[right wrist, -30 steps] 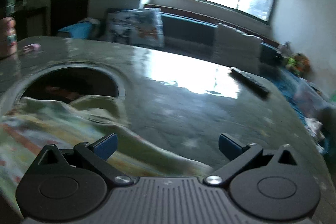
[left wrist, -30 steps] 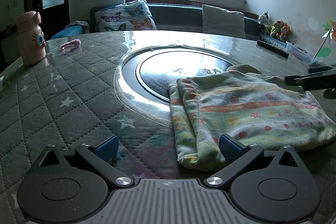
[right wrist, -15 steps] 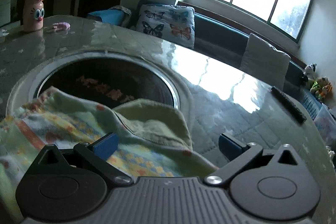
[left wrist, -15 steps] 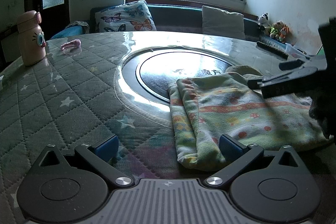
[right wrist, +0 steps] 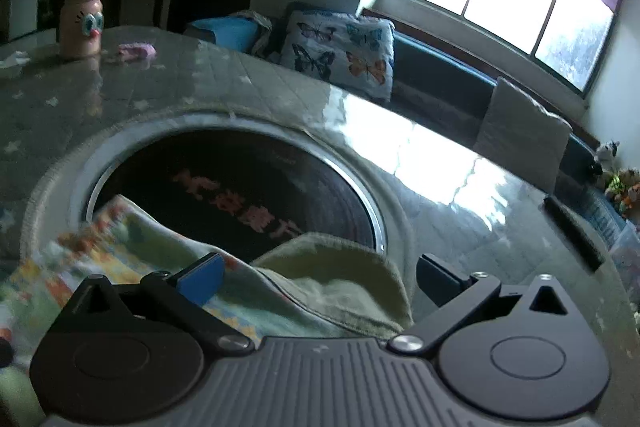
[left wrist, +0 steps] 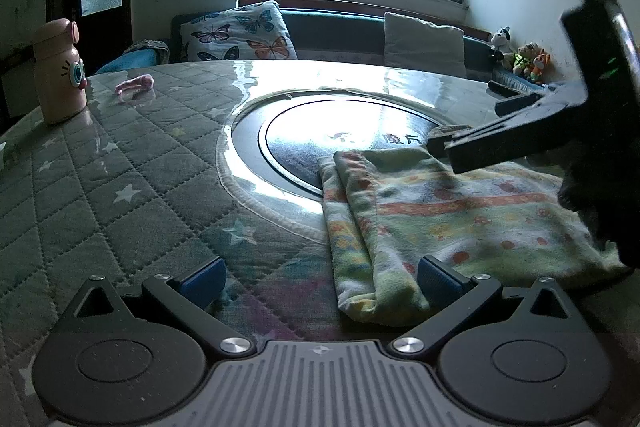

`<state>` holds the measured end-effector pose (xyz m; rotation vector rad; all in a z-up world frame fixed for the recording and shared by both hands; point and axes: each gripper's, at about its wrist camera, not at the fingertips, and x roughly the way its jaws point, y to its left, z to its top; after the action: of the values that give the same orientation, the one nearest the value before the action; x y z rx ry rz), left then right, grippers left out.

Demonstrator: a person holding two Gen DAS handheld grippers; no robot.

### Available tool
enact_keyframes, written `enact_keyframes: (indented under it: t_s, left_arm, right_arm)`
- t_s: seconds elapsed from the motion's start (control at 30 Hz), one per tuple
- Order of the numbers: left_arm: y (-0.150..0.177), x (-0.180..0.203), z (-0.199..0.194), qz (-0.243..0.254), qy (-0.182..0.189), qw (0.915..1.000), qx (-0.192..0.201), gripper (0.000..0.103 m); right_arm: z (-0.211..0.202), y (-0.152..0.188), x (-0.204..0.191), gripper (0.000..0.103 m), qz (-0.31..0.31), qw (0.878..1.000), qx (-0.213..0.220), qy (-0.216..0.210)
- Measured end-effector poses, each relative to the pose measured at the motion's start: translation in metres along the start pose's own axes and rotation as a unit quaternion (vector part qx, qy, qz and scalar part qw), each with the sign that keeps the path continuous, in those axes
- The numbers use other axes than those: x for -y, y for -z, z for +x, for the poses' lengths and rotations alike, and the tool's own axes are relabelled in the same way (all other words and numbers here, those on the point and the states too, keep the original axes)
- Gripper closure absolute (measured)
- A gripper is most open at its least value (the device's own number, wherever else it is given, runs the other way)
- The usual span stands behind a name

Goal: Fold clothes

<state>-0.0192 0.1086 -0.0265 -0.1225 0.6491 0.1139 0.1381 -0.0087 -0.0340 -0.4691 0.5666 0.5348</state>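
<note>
Both grippers' jaws gape over the folded garment (left wrist: 440,211) on the table (left wrist: 120,167)

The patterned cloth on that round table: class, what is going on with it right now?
A person is folding a patterned cloth on a quilted table, with a handheld gripper in each hand. The cloth lies folded, partly over the dark round centre plate. The left gripper sits open at the cloth's near corner, gripping nothing. The right gripper is open over the upturned far edge.

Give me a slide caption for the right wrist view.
Open right gripper poised over the far corner of the folded garment on the table.
</note>
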Motion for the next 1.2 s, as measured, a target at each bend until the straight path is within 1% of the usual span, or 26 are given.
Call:
enact_keyframes:
  t_s: [0.1, 0.23, 0.37, 0.43, 0.57, 0.67, 0.77, 0.93, 1.2]
  left_arm:
    - [0.0, 0.0, 0.0, -0.001, 0.0, 1.0, 0.0, 0.0]
    - [0.0, 0.0, 0.0, -0.001, 0.0, 1.0, 0.0, 0.0]
    - [0.0, 0.0, 0.0, -0.001, 0.0, 1.0, 0.0, 0.0]
    - [0.0, 0.0, 0.0, 0.0, 0.0, 1.0, 0.0, 0.0]
    - [0.001, 0.0, 0.0, 0.001, -0.001, 1.0, 0.0, 0.0]
    - [0.001, 0.0, 0.001, 0.001, -0.001, 1.0, 0.0, 0.0]
    - [0.001, 0.001, 0.001, 0.001, -0.001, 1.0, 0.0, 0.0]
    - [0.001, 0.0, 0.0, 0.0, 0.0, 1.0, 0.001, 0.0]
    - [-0.001, -0.003, -0.001, -0.002, 0.006, 1.0, -0.004, 0.0]
  right_arm:
    - [-0.009, -0.006, -0.01, 0.0, -0.014, 0.999, 0.007, -0.036]
    - [-0.007, -0.014, -0.029, 0.0, -0.045, 0.995, 0.003, -0.089]
    - [0.007, -0.021, -0.041, 0.0, -0.074, 0.991, -0.006, -0.111]
    - [0.013, -0.025, -0.043, 0.0, -0.079, 0.99, -0.013, -0.12]
    - [0.029, -0.028, -0.052, 0.0, -0.085, 0.989, -0.03, -0.119]
    - [0.035, -0.03, -0.057, 0.0, -0.074, 0.99, -0.03, -0.113]
    - [0.031, -0.03, -0.059, 0.0, -0.076, 0.991, -0.025, -0.11]
    - [0.004, -0.031, -0.041, 0.0, -0.051, 0.992, -0.003, -0.116]
    - [-0.041, -0.003, -0.019, 0.0, -0.042, 0.993, 0.007, -0.106]
